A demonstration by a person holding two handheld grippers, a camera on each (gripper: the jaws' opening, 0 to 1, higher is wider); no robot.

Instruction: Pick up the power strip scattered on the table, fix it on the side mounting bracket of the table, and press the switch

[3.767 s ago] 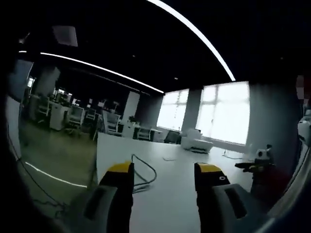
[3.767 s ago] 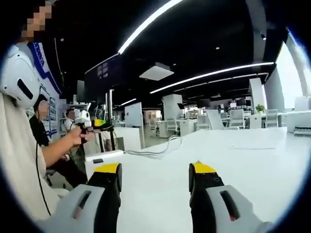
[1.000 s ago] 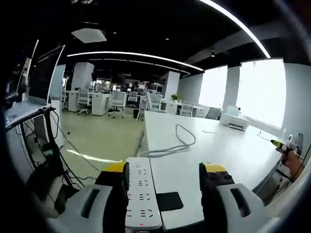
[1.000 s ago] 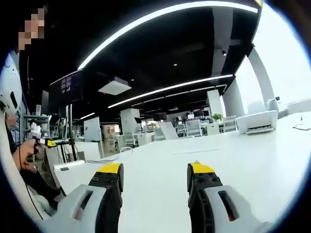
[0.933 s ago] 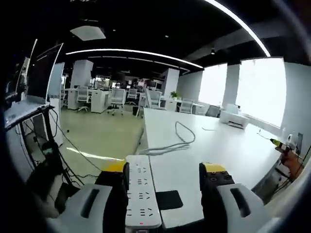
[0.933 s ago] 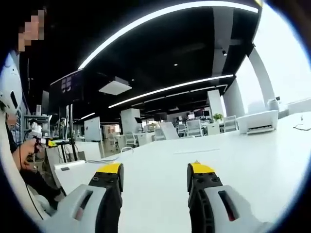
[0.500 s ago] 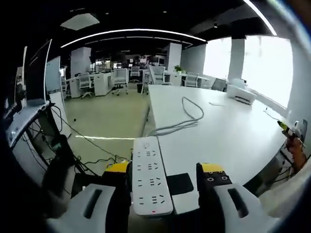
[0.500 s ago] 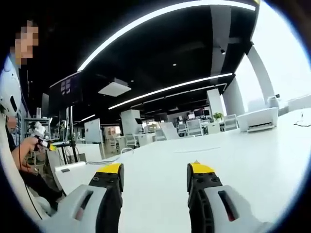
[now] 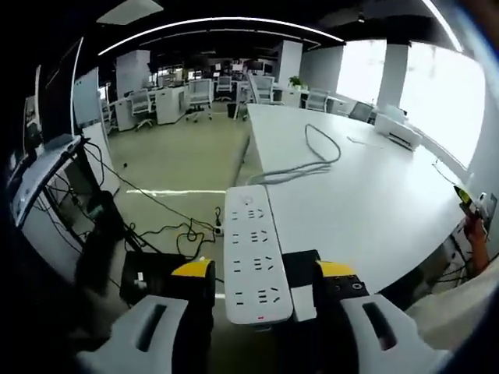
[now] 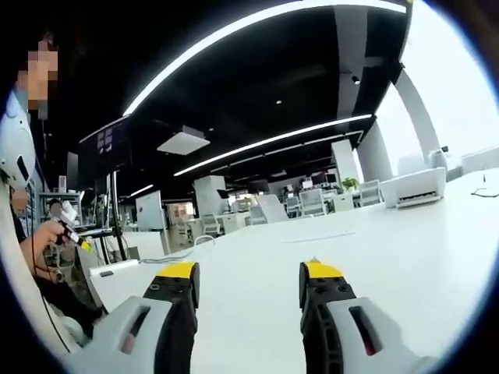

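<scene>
White: one power strip [image 9: 254,257], one table [image 9: 366,210], one cable [image 9: 312,160].

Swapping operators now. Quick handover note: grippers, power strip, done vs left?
Left gripper: jaws open, either side of the power strip's near end; contact unclear.
Right gripper: open, empty, above the bare white table.
Power strip: white, sockets up, lying along the table edge at the near corner; its cable loops away across the top.
Black block beside the strip at the edge, possibly the bracket; can't confirm.
Done: left gripper lined up on the strip.
Left: grasp, fix to side bracket, press switch.
</scene>
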